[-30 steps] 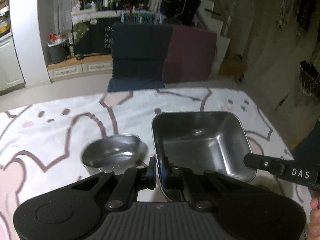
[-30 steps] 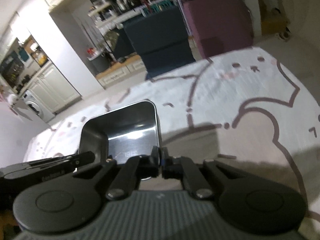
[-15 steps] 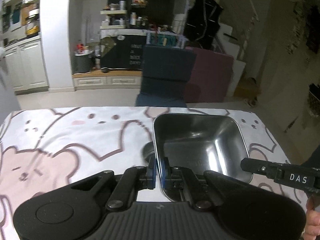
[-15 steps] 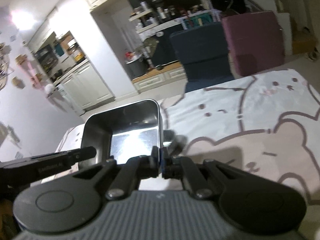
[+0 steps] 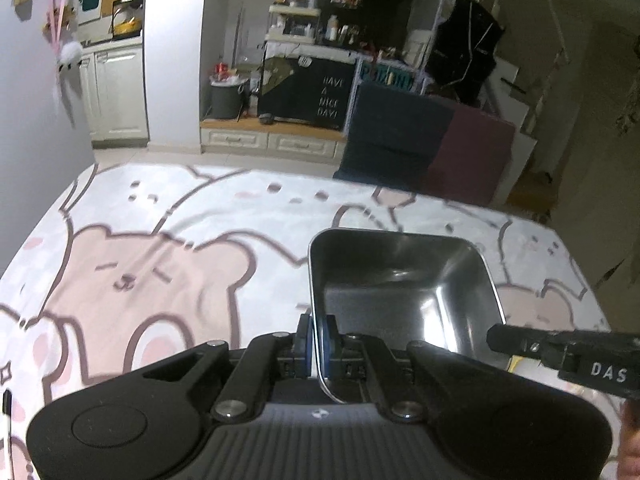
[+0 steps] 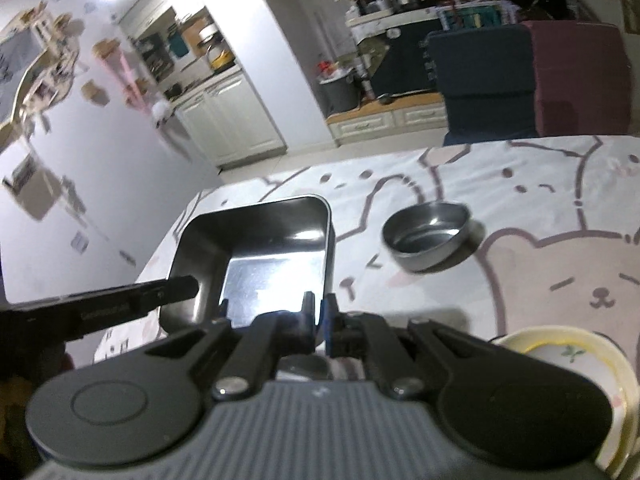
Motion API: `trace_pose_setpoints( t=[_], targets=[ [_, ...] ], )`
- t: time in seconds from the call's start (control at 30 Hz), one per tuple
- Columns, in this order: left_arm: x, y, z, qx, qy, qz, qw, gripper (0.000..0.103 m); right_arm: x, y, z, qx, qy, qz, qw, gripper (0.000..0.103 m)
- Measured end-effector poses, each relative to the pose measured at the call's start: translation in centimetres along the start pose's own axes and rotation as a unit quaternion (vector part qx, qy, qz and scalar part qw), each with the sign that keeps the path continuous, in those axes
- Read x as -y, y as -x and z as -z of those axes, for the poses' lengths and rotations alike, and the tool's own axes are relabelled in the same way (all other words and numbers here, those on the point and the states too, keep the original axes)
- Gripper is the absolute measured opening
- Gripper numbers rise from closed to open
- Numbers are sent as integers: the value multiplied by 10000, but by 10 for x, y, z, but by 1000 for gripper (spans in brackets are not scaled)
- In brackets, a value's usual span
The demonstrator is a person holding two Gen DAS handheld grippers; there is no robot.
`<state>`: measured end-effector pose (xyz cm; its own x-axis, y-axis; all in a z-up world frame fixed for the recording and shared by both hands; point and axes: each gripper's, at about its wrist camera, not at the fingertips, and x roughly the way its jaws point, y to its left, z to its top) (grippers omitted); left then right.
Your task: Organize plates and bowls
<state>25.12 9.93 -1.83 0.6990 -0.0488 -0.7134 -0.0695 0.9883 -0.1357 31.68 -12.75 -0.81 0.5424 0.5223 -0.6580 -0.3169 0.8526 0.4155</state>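
A square steel tray (image 5: 404, 280) is held in the air over the table by both grippers. My left gripper (image 5: 316, 338) is shut on the tray's left wall near its near corner. My right gripper (image 6: 320, 316) is shut on the tray's right wall; the tray also shows in the right wrist view (image 6: 260, 252). A round steel bowl (image 6: 428, 236) sits on the table to the right of the tray. A cream plate with a leaf print (image 6: 572, 364) lies at the near right, partly hidden by my right gripper.
The table wears a pink and white bear-print cloth (image 5: 160, 256). A dark blue chair (image 5: 396, 132) and a maroon chair (image 5: 468, 152) stand at the far edge. A kitchen with white cabinets (image 6: 224, 120) lies beyond.
Both grippers have lifted the square tray off the table and carried it left. The round bowl has left the left wrist view and now shows to the tray's right in the right wrist view.
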Motion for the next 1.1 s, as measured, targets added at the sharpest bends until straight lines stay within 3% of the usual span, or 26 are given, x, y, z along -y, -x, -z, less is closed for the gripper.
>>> trace_pose_setpoints(
  t=[0.27,0.53,1.1],
  targets=[
    [-20,-14,23,-436,-107,-245,9987,5,-17,-17,16,-595,200,15,9980,7],
    [-31,-31,38,-751,-322,-440,9957,7,-39,-25,30,-788,558,113,9953,9],
    [-29,-59,56,-1258,-699,-691,9872,11,-43,-52,43,-1171,825,276,9893,10]
  ],
)
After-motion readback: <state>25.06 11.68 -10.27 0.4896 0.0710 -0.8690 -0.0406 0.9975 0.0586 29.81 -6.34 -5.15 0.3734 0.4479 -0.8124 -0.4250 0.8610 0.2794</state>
